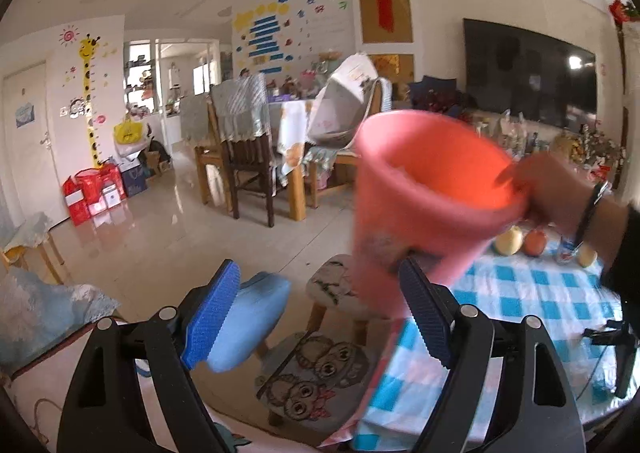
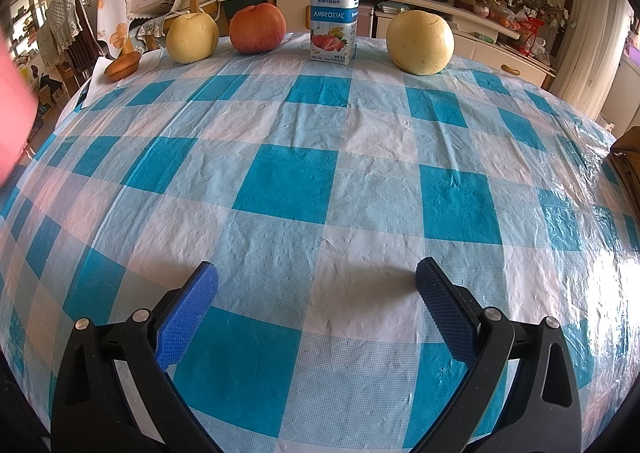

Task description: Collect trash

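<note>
A pink plastic bin (image 1: 424,189) hangs blurred in the air at the table's edge, and a person's hand (image 1: 560,189) grips its rim on the right. My left gripper (image 1: 319,267) is open below it. The bin's base overlaps the right finger (image 1: 424,313), and nothing sits between the pads. In the right wrist view the bin shows only as a pink blur (image 2: 12,113) at the left edge. My right gripper (image 2: 318,267) stands open over the blue-checked tablecloth (image 2: 288,181), holding nothing. A yogurt bottle (image 2: 334,9) stands at the far edge.
Along the far edge lie two yellow pears (image 2: 192,37) (image 2: 420,42), a red apple (image 2: 257,27) and a small brown cake (image 2: 122,65). Off the table are an owl-patterned stool (image 1: 320,369), a blue stool (image 1: 256,317) and dining chairs (image 1: 244,141). A black tripod (image 1: 624,345) stands at right.
</note>
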`<state>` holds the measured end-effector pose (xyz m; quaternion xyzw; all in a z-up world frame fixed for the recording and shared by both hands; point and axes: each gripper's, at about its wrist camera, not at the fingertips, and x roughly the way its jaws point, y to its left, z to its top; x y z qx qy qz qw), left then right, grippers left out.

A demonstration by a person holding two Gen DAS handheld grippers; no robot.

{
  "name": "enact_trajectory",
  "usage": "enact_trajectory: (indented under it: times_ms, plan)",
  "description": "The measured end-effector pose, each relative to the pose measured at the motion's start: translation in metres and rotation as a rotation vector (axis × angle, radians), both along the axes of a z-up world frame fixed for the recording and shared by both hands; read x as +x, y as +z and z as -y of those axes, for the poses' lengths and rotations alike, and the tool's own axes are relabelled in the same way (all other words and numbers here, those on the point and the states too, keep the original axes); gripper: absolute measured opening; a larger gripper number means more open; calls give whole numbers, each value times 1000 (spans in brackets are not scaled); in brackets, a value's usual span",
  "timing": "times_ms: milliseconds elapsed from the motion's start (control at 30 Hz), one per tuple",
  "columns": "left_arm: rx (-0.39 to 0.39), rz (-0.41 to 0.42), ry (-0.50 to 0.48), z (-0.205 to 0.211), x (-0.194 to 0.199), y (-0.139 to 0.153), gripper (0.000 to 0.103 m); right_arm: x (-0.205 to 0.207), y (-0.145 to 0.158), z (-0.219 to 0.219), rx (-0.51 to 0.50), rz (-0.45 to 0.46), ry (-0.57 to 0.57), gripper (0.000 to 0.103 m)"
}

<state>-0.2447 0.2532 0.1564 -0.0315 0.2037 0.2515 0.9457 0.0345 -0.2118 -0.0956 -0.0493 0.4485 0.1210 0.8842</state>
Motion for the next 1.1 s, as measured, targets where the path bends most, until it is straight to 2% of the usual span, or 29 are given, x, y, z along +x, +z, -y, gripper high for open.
enact_trajectory:
  times_ms: [167,300,500,567,700,833,1100]
  plan:
    - [-18,24,-90,34,23,0,81,0,0,0,0,0,0,99]
    - [-40,44,-200,72,63,-11,81,0,0,0,0,0,0,99]
    - [-104,86,-293,108,112,-35,81,0,0,0,0,0,0,99]
    - [-113,76,-307,117,123,-47,82,0,0,0,1,0,0,99]
    - [-66,47,-318,128,132,-63,82,0,0,0,0,1,0,99]
    - [-110,50,-309,119,133,-71,81,0,0,0,1,1,0,99]
    - [-102,56,-305,120,131,-72,81,0,0,1,0,0,0,99]
